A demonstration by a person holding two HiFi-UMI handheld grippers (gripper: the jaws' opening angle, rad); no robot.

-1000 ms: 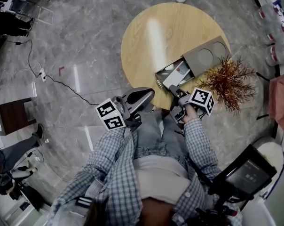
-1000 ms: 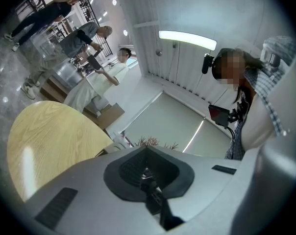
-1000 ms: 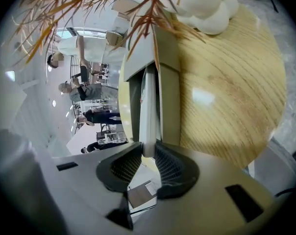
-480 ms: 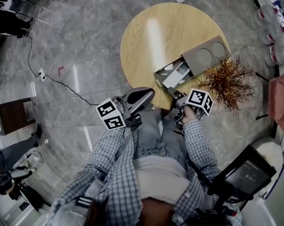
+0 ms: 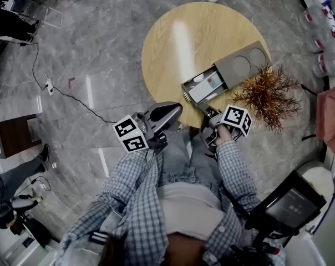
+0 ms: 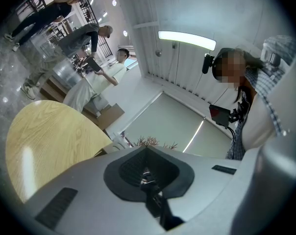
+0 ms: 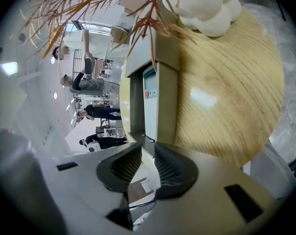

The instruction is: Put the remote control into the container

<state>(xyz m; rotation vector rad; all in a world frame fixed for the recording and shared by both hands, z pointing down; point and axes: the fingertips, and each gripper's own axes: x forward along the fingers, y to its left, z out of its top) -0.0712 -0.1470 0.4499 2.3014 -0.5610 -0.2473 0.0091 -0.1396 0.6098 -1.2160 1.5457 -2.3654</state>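
Note:
A white remote control (image 5: 213,82) with a red button lies in the pulled-out drawer (image 5: 196,92) of the grey container (image 5: 242,65) on the round wooden table (image 5: 173,43). In the right gripper view the remote control (image 7: 150,99) lies straight ahead in the drawer (image 7: 136,106). My right gripper (image 7: 148,153) is open, its tips at the drawer's near end; in the head view the right gripper (image 5: 209,115) sits at the table's near edge. My left gripper (image 5: 176,108) is shut and empty, held off the table's edge; the left gripper (image 6: 147,158) points up at the room.
A dried orange plant (image 5: 270,96) in a white vase (image 7: 207,9) stands right beside the container. A cable (image 5: 73,98) runs over the marble floor at the left. Water bottles (image 5: 323,37) line the right side. A screen on a stand (image 5: 295,204) is at the lower right.
The right gripper has edged slightly toward the table and the drawer looks a little shorter. The left gripper has stayed put.

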